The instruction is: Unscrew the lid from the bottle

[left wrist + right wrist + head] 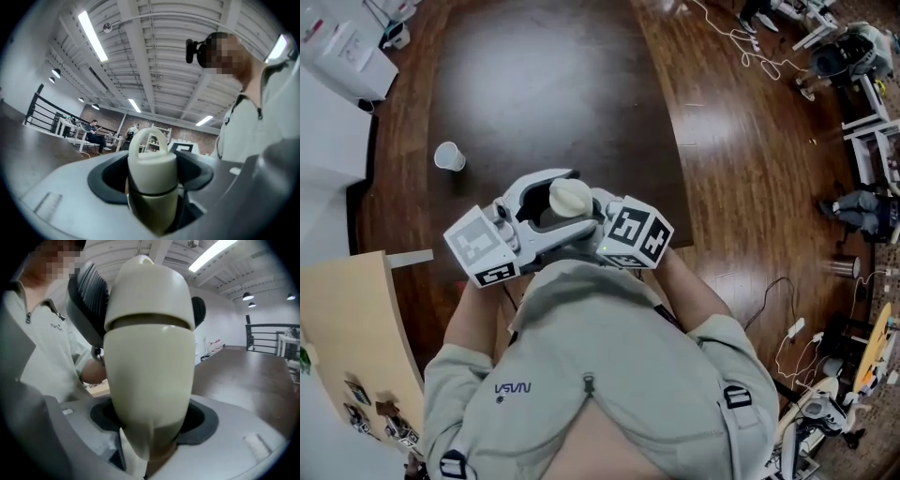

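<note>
Bottle held capped: left claw clamped on its lid, right claw clamped on its body.

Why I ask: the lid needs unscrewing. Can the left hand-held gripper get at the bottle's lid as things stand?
Yes, it seems so: the left hand-held gripper appears closed on the lid, with nothing between, while the right hand-held gripper holds the bottle.

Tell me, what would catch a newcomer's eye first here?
A cream bottle is held up between two handheld grippers: the right gripper clamps its body, the left gripper its loop-topped lid. Beyond them, a white cup sits on the dark wooden table.
</note>
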Demonstrator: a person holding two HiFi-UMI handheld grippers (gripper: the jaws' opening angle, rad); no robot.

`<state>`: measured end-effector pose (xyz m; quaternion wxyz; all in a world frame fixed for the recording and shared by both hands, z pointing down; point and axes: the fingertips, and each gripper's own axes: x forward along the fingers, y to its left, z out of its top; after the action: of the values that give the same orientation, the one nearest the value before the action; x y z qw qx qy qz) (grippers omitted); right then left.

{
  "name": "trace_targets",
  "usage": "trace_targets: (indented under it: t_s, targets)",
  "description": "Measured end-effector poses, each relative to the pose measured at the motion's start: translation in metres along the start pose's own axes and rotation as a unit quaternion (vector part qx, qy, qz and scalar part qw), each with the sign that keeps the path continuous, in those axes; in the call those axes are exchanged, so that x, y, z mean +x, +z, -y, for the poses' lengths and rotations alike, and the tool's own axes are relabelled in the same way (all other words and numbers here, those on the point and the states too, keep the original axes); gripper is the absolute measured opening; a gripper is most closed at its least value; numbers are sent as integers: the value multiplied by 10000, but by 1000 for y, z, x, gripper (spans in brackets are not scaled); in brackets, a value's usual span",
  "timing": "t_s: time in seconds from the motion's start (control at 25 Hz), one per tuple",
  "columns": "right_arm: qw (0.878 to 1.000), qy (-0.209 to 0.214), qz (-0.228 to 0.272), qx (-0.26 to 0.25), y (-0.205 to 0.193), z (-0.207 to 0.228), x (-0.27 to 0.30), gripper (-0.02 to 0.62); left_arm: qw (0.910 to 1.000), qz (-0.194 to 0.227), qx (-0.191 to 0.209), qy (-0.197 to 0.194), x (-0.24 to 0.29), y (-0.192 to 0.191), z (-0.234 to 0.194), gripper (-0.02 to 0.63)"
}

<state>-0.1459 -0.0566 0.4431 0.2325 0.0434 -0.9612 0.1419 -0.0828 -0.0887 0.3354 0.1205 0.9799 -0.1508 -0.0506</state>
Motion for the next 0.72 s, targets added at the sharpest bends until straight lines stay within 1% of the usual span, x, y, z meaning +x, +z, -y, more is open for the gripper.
trace_targets:
  t_s: [0.08, 0.16, 0.2, 0.28, 0.4, 0.48, 0.56, 0.64, 0.72]
  targets:
    - [9975, -704, 40, 40, -1, 15, 0, 302, 9988, -35, 214, 446, 2, -2, -6, 307]
    - [9918, -1272, 103, 109, -2, 28, 1, 302, 9953, -41, 421, 875, 3, -4, -11, 307]
    - [9886, -1493, 138, 156, -3, 33, 2, 302, 9930, -44, 491, 1071, 3, -6, -14, 307]
    - [9817, -1881, 169, 223, -6, 42, 5, 302, 9889, -70, 507, 1393, 4, -10, -18, 307]
    - [9703, -2403, 192, 175, -8, 52, 3, 302, 9831, -95, 533, 1747, 5, -11, -23, 306]
    - [9632, -2678, 202, 86, -8, 57, 1, 302, 9806, -59, 556, 1878, 5, -11, -24, 305]
    - [9582, -2854, 206, 36, -9, 59, 0, 302, 9793, -29, 597, 1933, 5, -10, -23, 305]
    - [9559, -2928, 204, 25, -11, 59, 0, 302, 9789, -34, 616, 1948, 5, -11, -21, 305]
    - [9565, -2911, 176, 36, -12, 58, 1, 302, 9794, -52, 593, 1929, 5, -13, -21, 305]
